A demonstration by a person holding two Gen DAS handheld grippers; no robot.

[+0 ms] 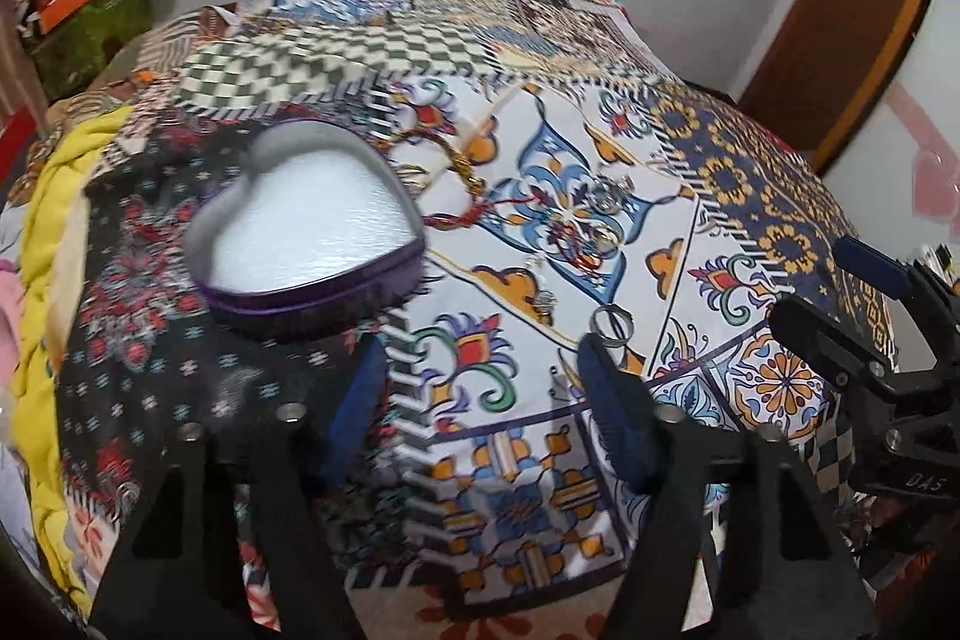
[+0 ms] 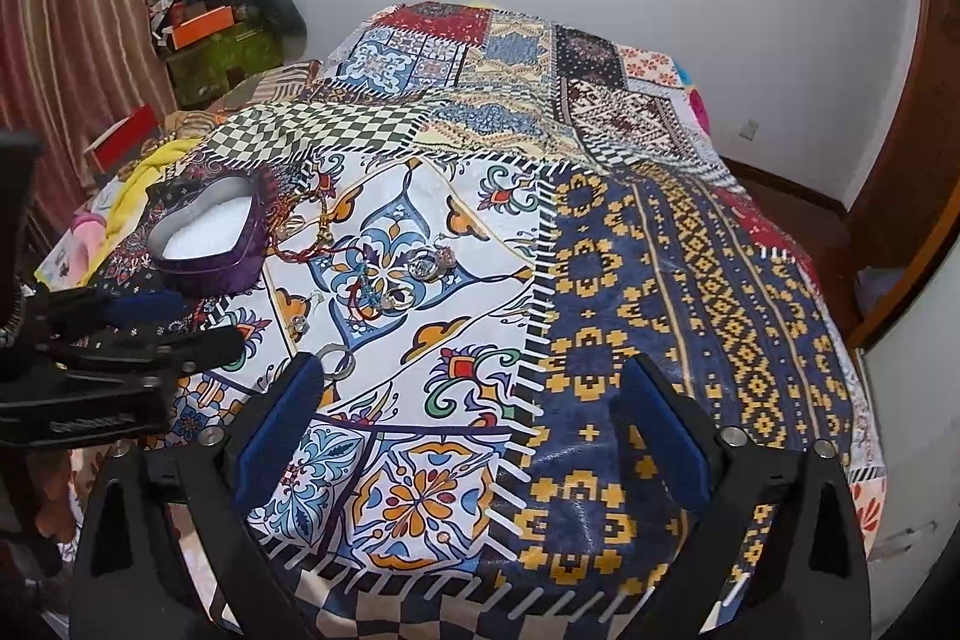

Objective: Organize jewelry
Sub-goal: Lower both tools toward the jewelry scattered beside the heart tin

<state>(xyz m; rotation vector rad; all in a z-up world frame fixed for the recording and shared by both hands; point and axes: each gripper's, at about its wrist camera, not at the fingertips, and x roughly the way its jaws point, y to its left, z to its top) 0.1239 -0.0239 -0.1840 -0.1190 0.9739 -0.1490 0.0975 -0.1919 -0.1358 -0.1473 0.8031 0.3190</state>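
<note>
So with both grippers, left [image 1: 480, 388] and right [image 2: 480, 418], spread empty, I'd pinch the nearest ring [image 1: 611, 323] for the heart tin [image 1: 312, 232].

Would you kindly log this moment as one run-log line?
left gripper: open, empty | right gripper: open, empty | purple heart-shaped tin: open, empty | silver rings: loose on patchwork bedspread

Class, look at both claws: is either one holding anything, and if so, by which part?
Nothing is held. The left claw and right claw are both open and empty above the bedspread; the ring lies untouched.
</note>
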